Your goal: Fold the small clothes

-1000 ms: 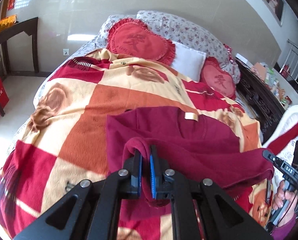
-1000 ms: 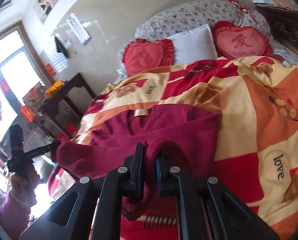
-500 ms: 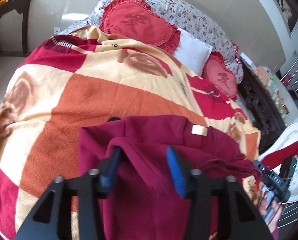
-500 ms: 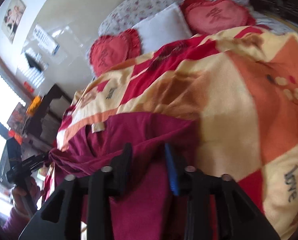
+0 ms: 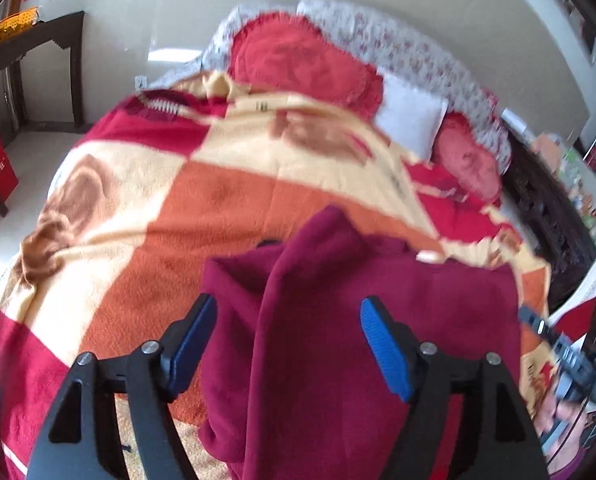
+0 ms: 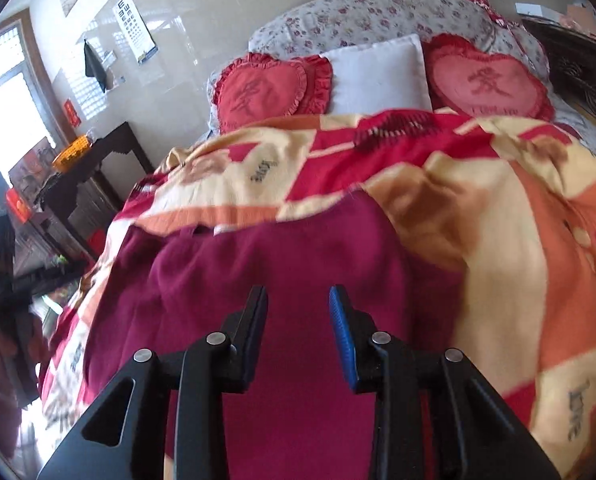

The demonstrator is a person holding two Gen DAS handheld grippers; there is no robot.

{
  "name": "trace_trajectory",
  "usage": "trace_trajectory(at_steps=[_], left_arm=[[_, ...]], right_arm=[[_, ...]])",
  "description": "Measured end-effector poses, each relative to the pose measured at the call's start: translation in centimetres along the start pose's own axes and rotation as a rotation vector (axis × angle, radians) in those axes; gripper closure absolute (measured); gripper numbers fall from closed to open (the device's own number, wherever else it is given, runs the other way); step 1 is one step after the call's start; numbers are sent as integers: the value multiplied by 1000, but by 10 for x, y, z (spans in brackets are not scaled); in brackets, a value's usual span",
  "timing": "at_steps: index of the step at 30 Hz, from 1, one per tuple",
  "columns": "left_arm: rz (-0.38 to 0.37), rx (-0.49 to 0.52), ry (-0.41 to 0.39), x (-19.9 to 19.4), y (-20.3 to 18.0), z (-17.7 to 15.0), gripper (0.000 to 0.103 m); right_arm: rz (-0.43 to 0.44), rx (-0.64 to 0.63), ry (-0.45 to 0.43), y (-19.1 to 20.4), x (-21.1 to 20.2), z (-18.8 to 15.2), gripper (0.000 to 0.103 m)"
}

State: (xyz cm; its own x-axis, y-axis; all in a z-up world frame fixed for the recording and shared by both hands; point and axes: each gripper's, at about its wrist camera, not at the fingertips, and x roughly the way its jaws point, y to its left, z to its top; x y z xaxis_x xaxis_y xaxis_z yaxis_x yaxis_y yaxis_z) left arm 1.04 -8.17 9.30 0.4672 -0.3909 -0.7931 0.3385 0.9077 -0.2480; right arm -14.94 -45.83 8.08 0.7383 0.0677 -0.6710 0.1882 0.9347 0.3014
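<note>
Holding both tools over the bed, you have your left gripper (image 5: 288, 344) with its fingers (image 5: 383, 352) spread wide, nothing between them, above the maroon garment (image 5: 337, 320) that lies on the checked blanket (image 5: 138, 184). A folded flap of the garment runs up to a peak between the blue pads, and a pale neck label (image 5: 429, 257) shows at its far edge. Your right gripper (image 6: 298, 314) is likewise parted and holds nothing; its fingers (image 6: 343, 328) hover over the same maroon garment (image 6: 290, 264), which lies flat on the blanket's near part, with the blanket (image 6: 537, 240) stretching away to the right. At the head of the bed you see two red heart cushions (image 6: 274, 90) either side of a white pillow (image 6: 377, 76), backed by a floral bolster (image 6: 369, 12). A dark wooden side bench (image 6: 94, 160) stands against the wall on the left and carries an orange basket (image 6: 72, 152). Both views are slightly motion-blurred, so fine folds in the cloth are hard to read.
</note>
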Motion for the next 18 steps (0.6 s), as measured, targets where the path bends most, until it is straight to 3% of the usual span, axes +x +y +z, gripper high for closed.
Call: trace_trajectory(at_steps=[3, 5, 8, 10, 14, 18], left_arm=[[106, 11, 90, 35, 1, -8, 25], [113, -9, 120, 49, 9, -13, 24], [75, -56, 130, 45, 21, -17, 24], [73, -37, 104, 30, 22, -20, 25], [13, 10, 58, -6, 19, -34, 24], [-47, 20, 71, -28, 14, -63, 24]], right_arm=[[-124, 20, 62, -7, 44, 17, 86], [-105, 65, 81, -15, 60, 20, 87], [-70, 72, 88, -17, 44, 20, 87], [-46, 91, 65, -22, 13, 9, 86], [-46, 113, 117, -36, -32, -38, 82], [-45, 99, 164, -34, -50, -86, 82]])
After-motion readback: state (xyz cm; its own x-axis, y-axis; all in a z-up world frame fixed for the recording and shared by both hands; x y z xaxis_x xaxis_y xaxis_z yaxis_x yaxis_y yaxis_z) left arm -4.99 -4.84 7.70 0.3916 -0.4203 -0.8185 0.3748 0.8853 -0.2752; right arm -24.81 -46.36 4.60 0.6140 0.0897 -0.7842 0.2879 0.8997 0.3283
